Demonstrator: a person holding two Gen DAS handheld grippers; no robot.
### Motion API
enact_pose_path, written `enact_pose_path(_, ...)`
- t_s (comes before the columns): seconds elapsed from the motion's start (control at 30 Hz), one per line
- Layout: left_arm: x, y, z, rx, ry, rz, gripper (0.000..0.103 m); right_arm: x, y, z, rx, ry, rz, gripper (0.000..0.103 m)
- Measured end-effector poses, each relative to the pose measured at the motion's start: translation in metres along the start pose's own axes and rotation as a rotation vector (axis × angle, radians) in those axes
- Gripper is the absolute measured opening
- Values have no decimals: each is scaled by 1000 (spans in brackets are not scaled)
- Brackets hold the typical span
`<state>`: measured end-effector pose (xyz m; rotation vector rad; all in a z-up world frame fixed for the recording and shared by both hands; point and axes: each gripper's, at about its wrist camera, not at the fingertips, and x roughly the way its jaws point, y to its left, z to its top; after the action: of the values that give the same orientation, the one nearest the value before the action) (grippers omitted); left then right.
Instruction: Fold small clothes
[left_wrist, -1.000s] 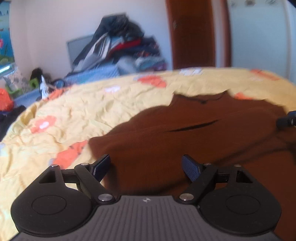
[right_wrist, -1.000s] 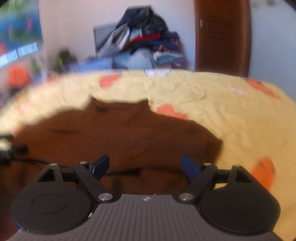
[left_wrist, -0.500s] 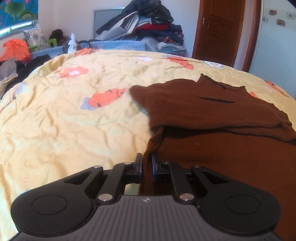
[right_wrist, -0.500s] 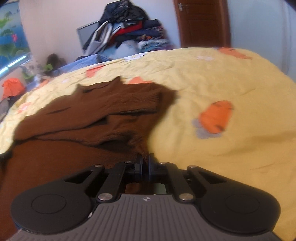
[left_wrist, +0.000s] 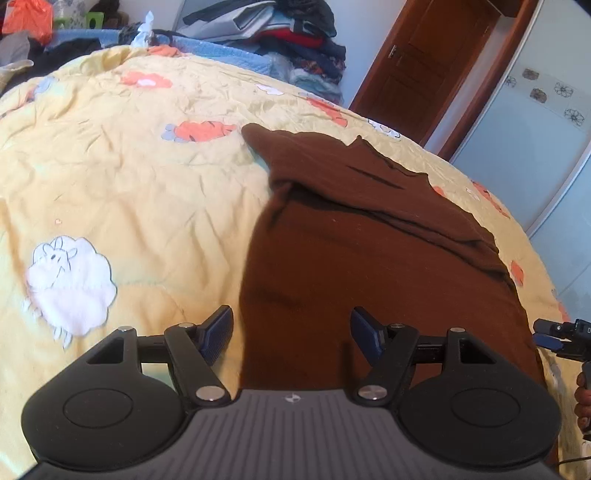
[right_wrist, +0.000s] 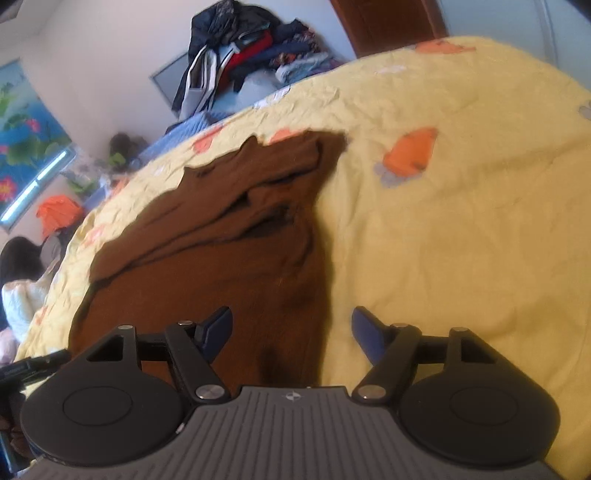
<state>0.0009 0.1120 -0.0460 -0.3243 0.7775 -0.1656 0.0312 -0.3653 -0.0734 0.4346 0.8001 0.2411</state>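
Both hand-held grippers are opening their jaws over a brown knit sweater (left_wrist: 369, 266) that is lying spread on a yellow quilt (left_wrist: 129, 192) printed with carrots and sheep. Between the spreading pads of the left gripper (left_wrist: 291, 328) the sweater's left edge is showing, yet the pads are not pressing on it; the right gripper (right_wrist: 291, 328) is likewise straddling the sweater's right edge with its pads standing clear of the cloth. In the left wrist view the right gripper's tip is also peeking in at the far right. At the far end of the sweater both sleeves are already lying folded across the chest, below the notched collar.

Judging by this, the step in hand is probably taking the two near corners of the hem for the next fold up toward the collar. To do it well, each gripper should be coming down right on its side edge, pinching both layers of knit without catching the quilt underneath. Both hands should then be lifting evenly and travelling together so the fold line stays straight and the tucked sleeves are not dragged out of place.

A heap of other clothes (right_wrist: 243, 48) is sitting beyond the bed by the wall.
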Motion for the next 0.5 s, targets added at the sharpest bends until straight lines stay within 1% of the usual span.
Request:
enact_pose_path(0.03, 1, -4, -2, 22, -9, 20, 64, 1, 4, -2, -17, 5, -3, 73)
enact_pose_path(0.07, 3, -8, -2, 48, -12, 50, 42, 2, 8, -3, -38, 8, -8, 69)
enact_pose_path(0.1, 5, -14, -2, 83, -13, 98, 19, 4, 11, -3, -58, 14, -14, 45)
enact_pose_path(0.13, 7, -16, 0, 106, -11, 133, 9, 8, 13, -3, -73, 29, -28, 10)
enact_pose_path(0.17, 8, -14, 1, 112, -8, 134, 6, 10, 13, -4, -86, 37, -38, 10)
enact_pose_path(0.2, 7, -11, 3, 111, -4, 132, 5, 9, 10, -4, -96, 28, -42, 8)
enact_pose_path(0.3, 0, -5, 1, 136, -5, 150, 4, -3, -6, -4, -56, 8, -61, 8)
enact_pose_path(0.37, -6, 0, -2, 132, 4, 140, 4, -8, -12, -8, -19, 14, -36, 8)
enact_pose_path(0.4, -11, 3, -5, 105, 4, 125, 4, -12, -13, -10, 1, 24, -20, 16)
enact_pose_path(0.43, -16, 6, -7, 69, 18, 99, 5, -15, -12, -13, 23, 39, 2, 30)
enact_pose_path(0.47, -20, 9, -10, 27, 45, 58, 9, -21, -12, -15, 50, 55, 26, 39)
enact_pose_path(0.5, -24, 12, -14, -20, 63, 14, 21, -27, -13, -19, 77, 67, 62, 61)
